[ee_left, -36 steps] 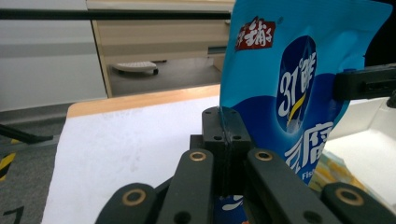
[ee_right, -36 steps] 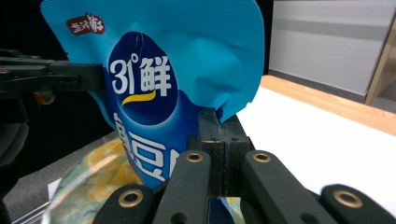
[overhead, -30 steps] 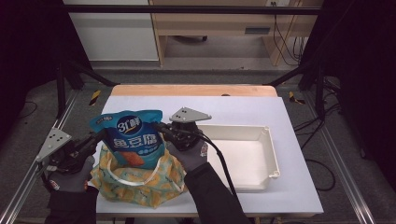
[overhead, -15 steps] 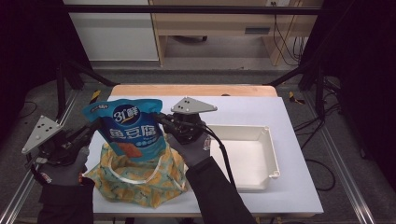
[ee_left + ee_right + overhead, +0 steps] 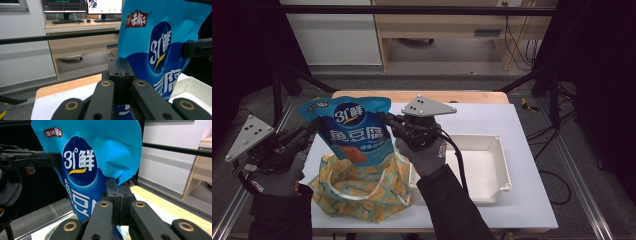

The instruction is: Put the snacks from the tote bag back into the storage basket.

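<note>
between left gripper point(image 5: 315, 125) and right gripper point(image 5: 384, 120), each clamped on an edge, hangs the blue pouch point(image 5: 354, 131).

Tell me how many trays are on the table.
1: a white tray sits on the table's right side, beside the patterned cloth bag. The raised blue snack bag may hide others.

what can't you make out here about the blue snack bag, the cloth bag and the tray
- Blue snack bag: its bottom is hidden in the high view, sunk inside the cloth bag.
- Cloth bag: its inside is blocked by the snack bag in the high view.
- White tray: near left corner is covered by the right sleeve.
</note>
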Available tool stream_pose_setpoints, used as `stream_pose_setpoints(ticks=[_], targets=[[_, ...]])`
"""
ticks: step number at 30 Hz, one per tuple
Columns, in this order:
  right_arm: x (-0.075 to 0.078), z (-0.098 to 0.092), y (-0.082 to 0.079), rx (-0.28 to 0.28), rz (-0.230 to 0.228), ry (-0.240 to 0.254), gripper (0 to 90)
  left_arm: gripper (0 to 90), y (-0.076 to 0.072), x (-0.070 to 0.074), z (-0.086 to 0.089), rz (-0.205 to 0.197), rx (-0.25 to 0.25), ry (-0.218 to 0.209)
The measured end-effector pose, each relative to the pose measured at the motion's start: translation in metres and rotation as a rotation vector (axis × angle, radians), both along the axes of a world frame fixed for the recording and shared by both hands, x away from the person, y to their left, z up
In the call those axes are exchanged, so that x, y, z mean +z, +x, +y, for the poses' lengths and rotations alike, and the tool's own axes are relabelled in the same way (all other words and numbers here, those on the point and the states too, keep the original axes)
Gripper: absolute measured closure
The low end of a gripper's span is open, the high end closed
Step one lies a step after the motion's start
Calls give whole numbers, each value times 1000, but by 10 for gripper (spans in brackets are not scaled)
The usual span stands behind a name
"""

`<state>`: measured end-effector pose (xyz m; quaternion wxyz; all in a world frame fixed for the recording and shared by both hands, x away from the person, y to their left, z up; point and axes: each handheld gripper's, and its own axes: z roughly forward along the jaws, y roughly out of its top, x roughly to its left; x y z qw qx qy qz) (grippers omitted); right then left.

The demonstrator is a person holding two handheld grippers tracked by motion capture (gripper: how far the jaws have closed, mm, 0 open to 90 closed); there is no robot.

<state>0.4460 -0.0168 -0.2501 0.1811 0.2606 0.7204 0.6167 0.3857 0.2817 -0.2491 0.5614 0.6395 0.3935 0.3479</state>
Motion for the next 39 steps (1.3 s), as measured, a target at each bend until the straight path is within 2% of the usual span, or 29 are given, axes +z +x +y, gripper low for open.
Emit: stream_pose_setpoints(ticks=[6,10,14,20,21,22,23,25,26,39], targets=[[12,-13,-7,-20,-21,-7,900,900,-1,9,-11,-12,-16,8],[15,-22,-12,-34,-30,-12,900,900,-1,14,-22,-18,-34,16],[17,-41,-19,-57,-35,-7,900,900,0,17,-40,-22,-63,20],[16,-67,-27,-98,-36,-7,900,900,3,16,-65,-19,-106,22],[16,-72,-28,-106,-33,-6,900,900,3,16,-65,-19,-106,22],[16,-76,-29,-112,-33,-5,900,900,4,15,-74,-18,-120,24],[16,-81,-30,-119,-35,-6,900,900,5,15,-78,-33,-127,31],[15,-90,-33,-132,-35,-5,900,900,6,15,-82,-33,-133,32],[14,-95,-34,-140,-35,-3,900,900,5,14,-89,-19,-148,28],[-2,-135,-45,-194,-24,-2,900,900,10,2,-128,4,-207,46]])
